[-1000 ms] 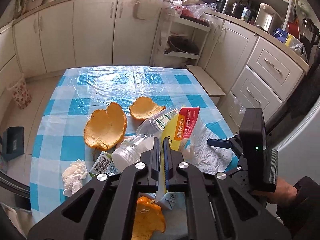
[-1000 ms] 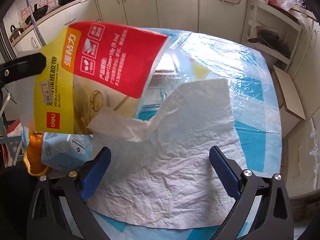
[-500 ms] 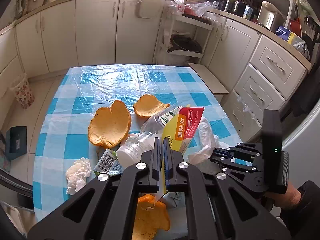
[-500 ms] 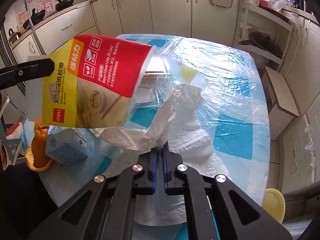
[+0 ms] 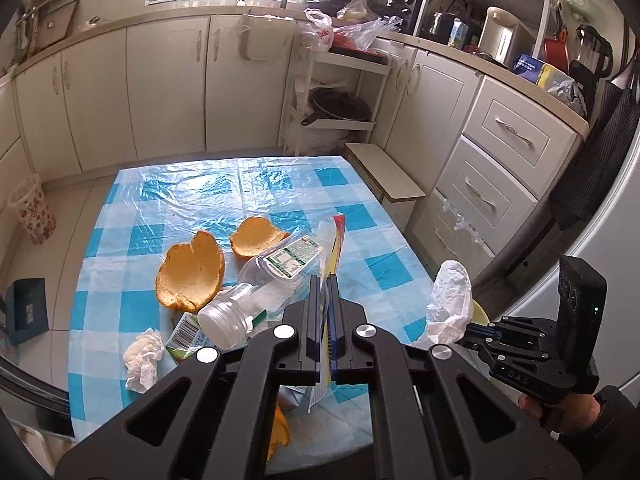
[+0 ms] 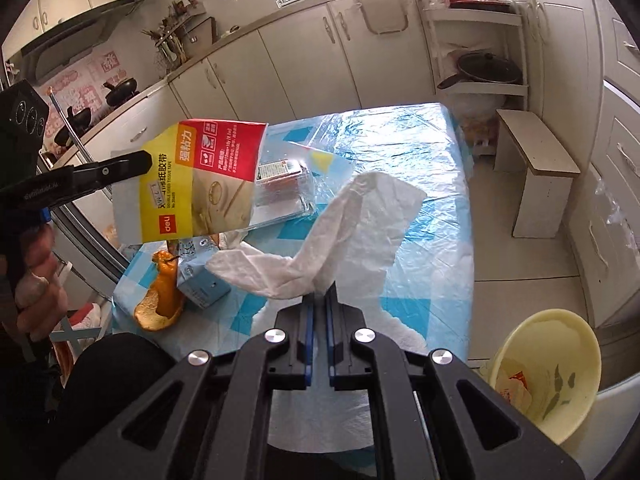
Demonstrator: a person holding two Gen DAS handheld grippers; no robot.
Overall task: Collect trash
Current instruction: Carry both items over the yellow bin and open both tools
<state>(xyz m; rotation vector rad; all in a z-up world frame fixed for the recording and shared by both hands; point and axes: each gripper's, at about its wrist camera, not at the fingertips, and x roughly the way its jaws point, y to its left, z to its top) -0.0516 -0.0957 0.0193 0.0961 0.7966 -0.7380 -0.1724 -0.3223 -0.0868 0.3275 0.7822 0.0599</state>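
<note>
You've got both hands loaded: left gripper pinches the tape wrapper, right gripper clamps the paper towel. Ahead, peels, bottle and tissue remain on the table; yellow bin sits right.

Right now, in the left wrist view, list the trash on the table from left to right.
Crumpled tissue → big orange peel → small orange peel → yellow-red packet in the left gripper → white paper towel in the right gripper.
</note>
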